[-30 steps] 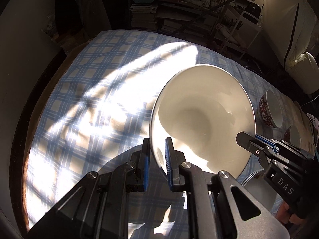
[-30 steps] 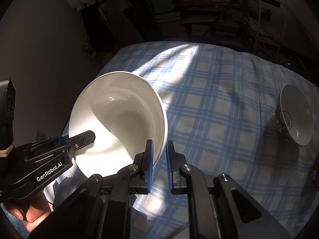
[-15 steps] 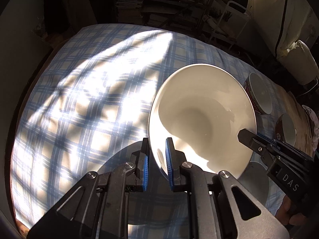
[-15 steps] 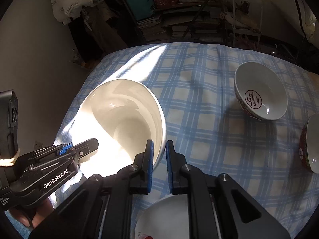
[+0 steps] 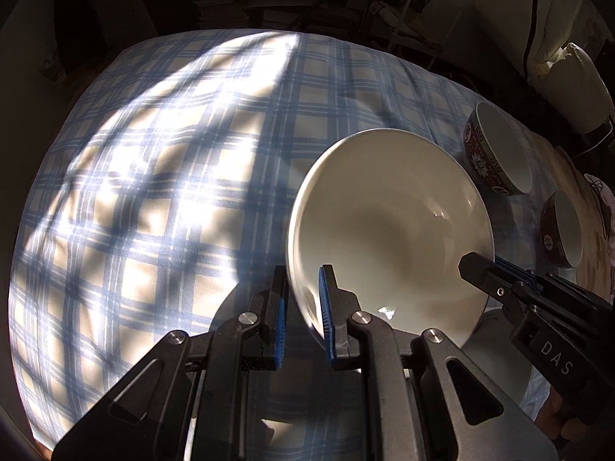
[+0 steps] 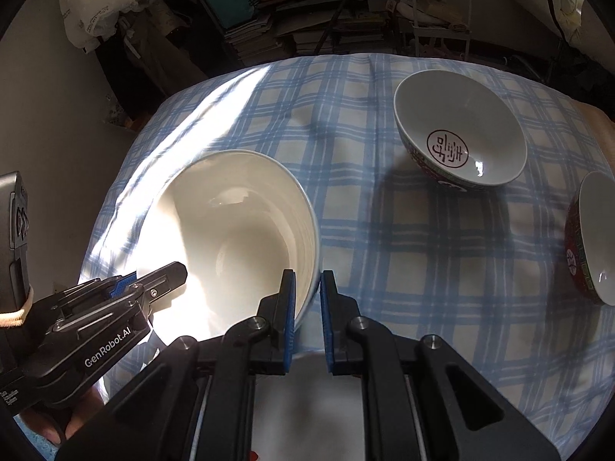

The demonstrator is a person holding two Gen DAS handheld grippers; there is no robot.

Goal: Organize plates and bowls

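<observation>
- The large plain white ceramic bowl (image 5: 388, 226) hangs tilted above the bench, carried by two grippers at once; its rim sits between both sets of jaws.
- The left gripper (image 5: 301, 299) has its blue-padded jaws pinching the bowl's wall at the rim edge nearest its own camera, one pad inside, one outside.
- The right gripper (image 6: 307, 299) pinches the opposite side of the rim the same way; in the left wrist view it shows as a black tool reaching in from the right of the jaws.
- Beneath the bowl lies the bench's blue-and-cream checked cloth (image 5: 161, 176), part sunlit, part shadowed.
- Just below the right jaws a flat white plate (image 6: 307, 399) is partly visible, hidden in part by the gripper's frame.
- Beyond and to the right of the right jaws stands a red-patterned bowl with a red seal mark inside (image 6: 459, 134); further right, at the view's edge, a second red-patterned bowl (image 6: 592, 238).
- Count: one white bowl, two red-patterned bowls, one plate showing.
- Risk, as I judge it: both grips are thin pinches on smooth glazed rim, so if one hand sinks or rolls faster than the other, the bowl could twist out of the pads and drop.
- A tilted landing could strike the plate edge-on and chip either piece.
- The loose cloth may bunch under the foot, leaving the bowl rocking.
</observation>
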